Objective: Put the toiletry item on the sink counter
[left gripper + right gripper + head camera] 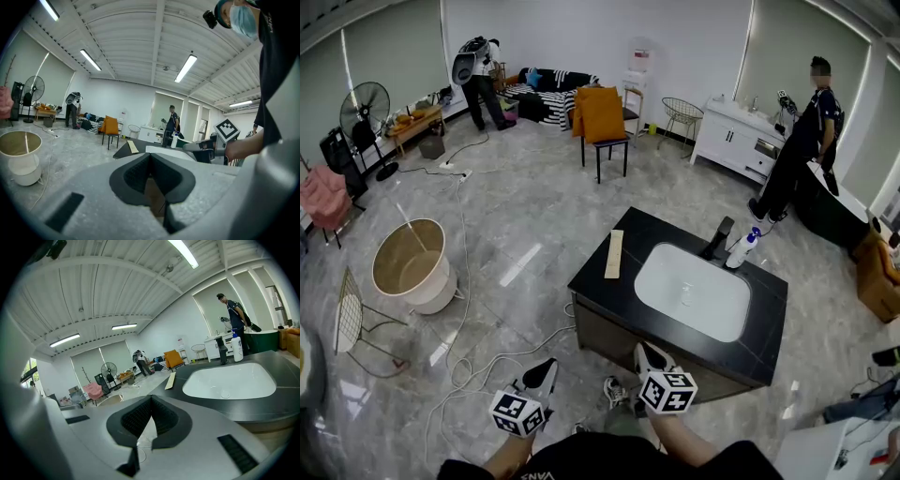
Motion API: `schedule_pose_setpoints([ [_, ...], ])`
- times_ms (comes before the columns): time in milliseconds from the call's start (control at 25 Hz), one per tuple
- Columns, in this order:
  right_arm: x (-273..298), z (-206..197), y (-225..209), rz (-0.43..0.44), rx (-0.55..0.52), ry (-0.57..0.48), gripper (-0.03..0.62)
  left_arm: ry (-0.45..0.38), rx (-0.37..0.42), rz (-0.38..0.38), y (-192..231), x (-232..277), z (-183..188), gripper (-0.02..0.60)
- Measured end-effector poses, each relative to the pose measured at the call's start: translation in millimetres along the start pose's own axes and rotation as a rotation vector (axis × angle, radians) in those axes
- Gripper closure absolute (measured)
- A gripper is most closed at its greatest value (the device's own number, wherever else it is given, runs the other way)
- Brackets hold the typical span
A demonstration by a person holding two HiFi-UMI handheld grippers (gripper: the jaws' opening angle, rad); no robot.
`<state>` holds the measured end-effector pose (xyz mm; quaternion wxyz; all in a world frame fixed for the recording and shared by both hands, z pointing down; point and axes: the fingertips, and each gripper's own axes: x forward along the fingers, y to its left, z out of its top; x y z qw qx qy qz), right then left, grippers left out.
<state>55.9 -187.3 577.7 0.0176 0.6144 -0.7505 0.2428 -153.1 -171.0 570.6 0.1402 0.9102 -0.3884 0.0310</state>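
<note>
Both grippers are empty. The left gripper (150, 157) has its jaws fully together with nothing between the pads, and so does the right gripper (150, 401). In the head view both sit low, near the person's body, just short of the near edge of the sink counter (769, 352). The likely toiletry item is the white bottle (742, 249) with a blue top. It stands upright on the counter's far right, just beside the faucet (719, 237) and behind the basin (694, 291). A flat tan pack (614, 253) lies on the far-left part of the counter; I can't tell what it is. My read is that the placing looks done, since the item is on the counter and nothing is held. Relative to the jaws, the bottle is well apart, across the basin, far and right of the right gripper.
</note>
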Motion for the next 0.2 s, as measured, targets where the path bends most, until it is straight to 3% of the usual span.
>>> schedule_pose_setpoints([
  [200,4.3,2.2,-2.9,-0.005,-0.001,0.002,0.595,-0.001,-0.001,0.001,4.8,3.8,1.4,0.575],
])
